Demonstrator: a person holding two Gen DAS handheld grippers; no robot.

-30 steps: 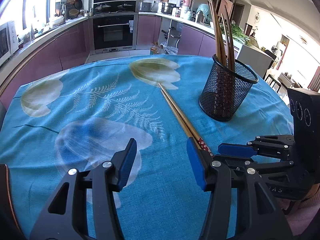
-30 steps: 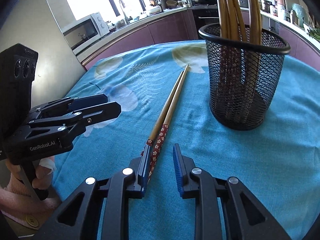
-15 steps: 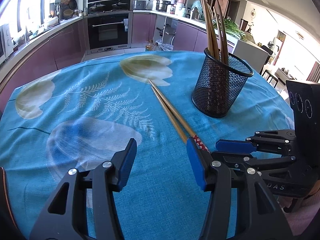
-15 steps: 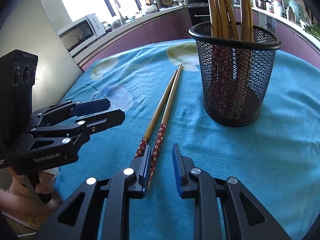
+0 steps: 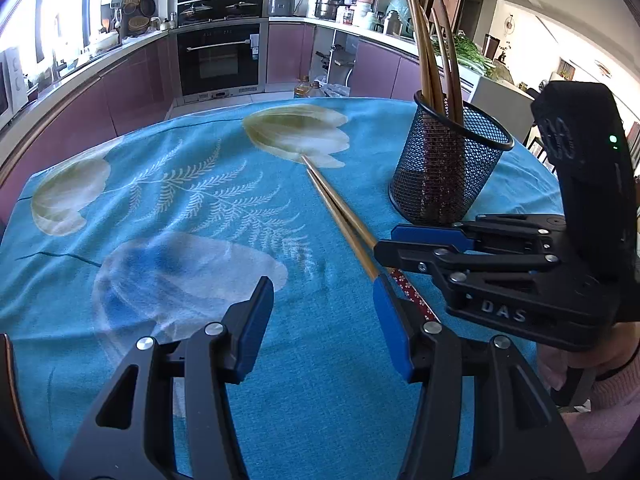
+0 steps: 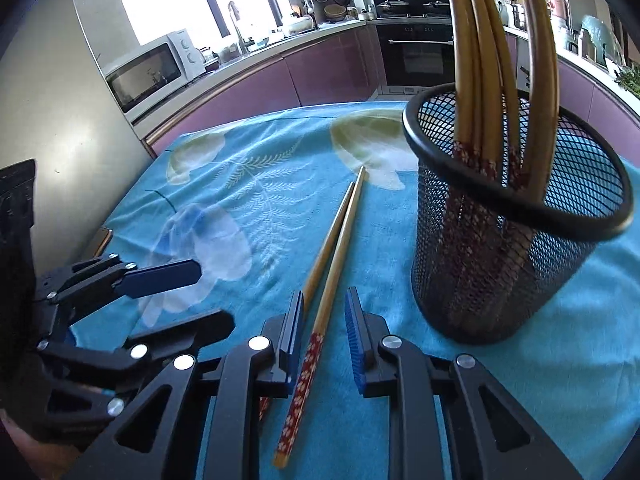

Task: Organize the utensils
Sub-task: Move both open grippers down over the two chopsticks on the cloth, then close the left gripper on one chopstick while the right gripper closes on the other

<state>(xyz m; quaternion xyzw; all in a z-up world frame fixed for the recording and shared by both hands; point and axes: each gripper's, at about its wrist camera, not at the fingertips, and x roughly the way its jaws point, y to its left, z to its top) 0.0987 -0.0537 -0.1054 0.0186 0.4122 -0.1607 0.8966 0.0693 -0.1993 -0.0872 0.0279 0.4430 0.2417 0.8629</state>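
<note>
left wrist view
your left gripper (image 5: 323, 322): jaws stand about half open, nothing between the pads, only bare tablecloth (image 5: 168, 208) under the gap.
chopsticks on the table (image 5: 340, 212): a pair lying side by side, running from the pale flower print down toward your right-hand pad; their red patterned ends pass just beside that pad.
mesh cup (image 5: 448, 176): black, upright, right of the loose pair, with several more chopsticks standing in it.
your right gripper (image 5: 424, 242): comes in from the right edge, tips over the loose pair near the red ends; you can't tell the gap from here.

right wrist view
your right gripper (image 6: 323, 330): jaws narrow and closing, one chopstick (image 6: 324, 304) lies between the pads, not touched on either side; its partner (image 6: 326, 242) runs under the left pad.
mesh cup (image 6: 500, 264): close by on the right, apart from the pair.
your left gripper (image 6: 176, 292): low on the left, over the cloth, holding nothing.
</note>
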